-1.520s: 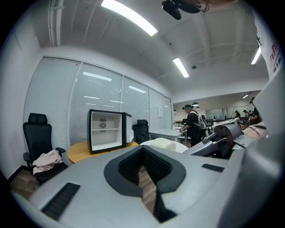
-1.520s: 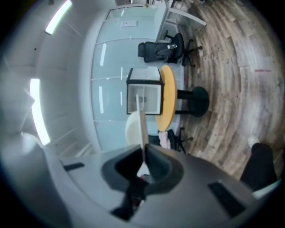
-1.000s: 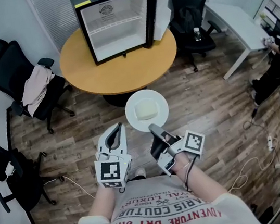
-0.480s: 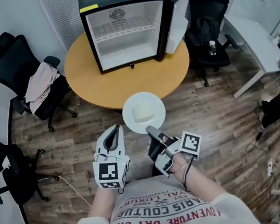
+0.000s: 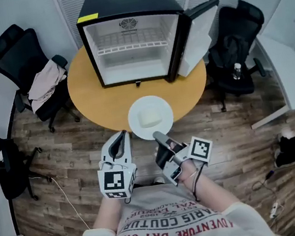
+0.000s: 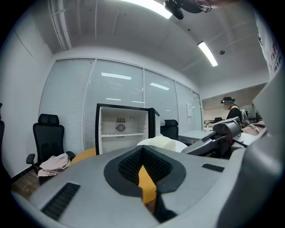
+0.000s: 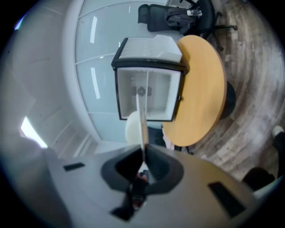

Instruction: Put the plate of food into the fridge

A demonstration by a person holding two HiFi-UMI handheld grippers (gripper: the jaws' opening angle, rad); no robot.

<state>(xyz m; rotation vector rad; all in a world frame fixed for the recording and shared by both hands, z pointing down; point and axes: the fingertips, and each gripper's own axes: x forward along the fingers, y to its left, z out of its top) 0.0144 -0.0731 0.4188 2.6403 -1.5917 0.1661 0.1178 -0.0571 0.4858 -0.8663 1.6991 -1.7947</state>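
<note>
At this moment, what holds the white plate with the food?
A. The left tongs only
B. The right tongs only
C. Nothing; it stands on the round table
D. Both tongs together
B: the right tongs are shut on the rim of the plate, seen edge-on between them in the right gripper view, while the left tongs stay beside it, holding nothing.

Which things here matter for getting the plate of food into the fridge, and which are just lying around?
For the job: plate, gripped at its rim by the right tool; food on it; fridge, door open; round table under it.
Lying about: office chairs; clothes draped on one; bottle on another; cable on the floor.
</note>
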